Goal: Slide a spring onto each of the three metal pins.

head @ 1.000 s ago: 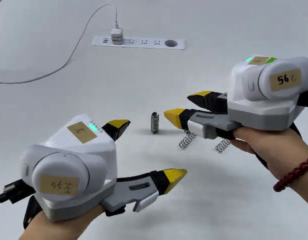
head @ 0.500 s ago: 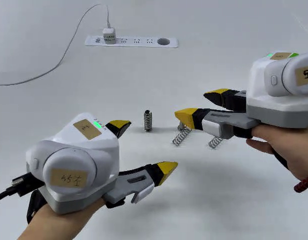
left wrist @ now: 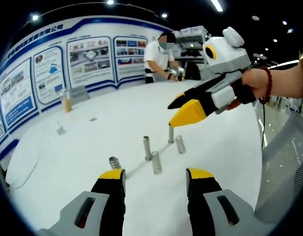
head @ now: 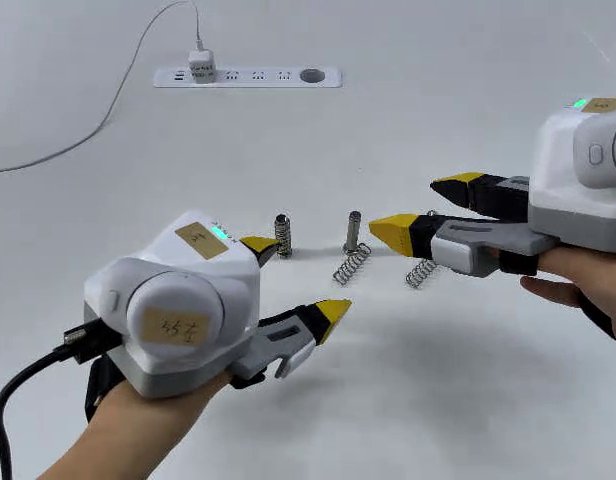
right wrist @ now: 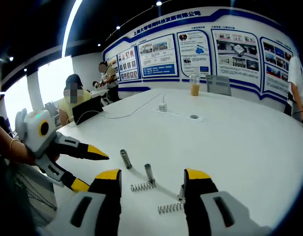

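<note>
Open and empty, the yellow-tipped left gripper (head: 299, 276) and right gripper (head: 412, 204) hover near a silver coil spring (head: 350, 264) lying at the foot of a bare upright steel pin (head: 354, 231), which a clumsy pinch could topple.

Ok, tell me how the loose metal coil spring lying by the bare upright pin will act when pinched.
The small metal coil spring lies on its side on the smooth white table, so it would probably roll or skid if nudged. Its open thin-wire coils suggest it is light and may squash if pinched hard.
</note>
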### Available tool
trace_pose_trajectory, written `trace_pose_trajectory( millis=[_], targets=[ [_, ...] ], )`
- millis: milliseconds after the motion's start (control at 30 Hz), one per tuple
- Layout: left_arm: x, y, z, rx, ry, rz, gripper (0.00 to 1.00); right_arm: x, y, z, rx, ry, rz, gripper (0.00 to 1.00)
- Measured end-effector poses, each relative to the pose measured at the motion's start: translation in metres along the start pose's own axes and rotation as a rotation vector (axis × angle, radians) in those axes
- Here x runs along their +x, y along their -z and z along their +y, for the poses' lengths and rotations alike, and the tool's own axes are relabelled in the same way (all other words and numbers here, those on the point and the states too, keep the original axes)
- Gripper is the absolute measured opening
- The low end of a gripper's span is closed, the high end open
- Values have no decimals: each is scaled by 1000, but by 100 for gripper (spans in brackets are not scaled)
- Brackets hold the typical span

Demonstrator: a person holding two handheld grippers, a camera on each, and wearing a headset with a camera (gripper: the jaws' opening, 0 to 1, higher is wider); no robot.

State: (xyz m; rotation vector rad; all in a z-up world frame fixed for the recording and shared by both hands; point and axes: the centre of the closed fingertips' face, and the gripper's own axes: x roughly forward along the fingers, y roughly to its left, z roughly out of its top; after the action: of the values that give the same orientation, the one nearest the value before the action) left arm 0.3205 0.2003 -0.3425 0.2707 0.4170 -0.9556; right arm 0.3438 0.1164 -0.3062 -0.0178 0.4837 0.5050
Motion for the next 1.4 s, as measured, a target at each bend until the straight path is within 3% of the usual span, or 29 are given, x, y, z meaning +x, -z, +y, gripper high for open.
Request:
trace_pose_trajectory(
  millis=[300,633,1067,1200,1400],
  targets=[
    [15,3,-3,-29,4,15,43,-8,12,-9,11,23,0,52],
    [31,3,1,-81,-15,15,35,-13,22,-15,23,29,-2,53],
    [53,21,1,-81,-10,86,28,-14,34,-14,33,26,9,53],
    [58,25,0,-105,4,95,24,-15,35,-15,23,29,14,53],
    [65,28,-3,-94,14,109,21,-16,35,-18,33,29,7,52]
  ],
)
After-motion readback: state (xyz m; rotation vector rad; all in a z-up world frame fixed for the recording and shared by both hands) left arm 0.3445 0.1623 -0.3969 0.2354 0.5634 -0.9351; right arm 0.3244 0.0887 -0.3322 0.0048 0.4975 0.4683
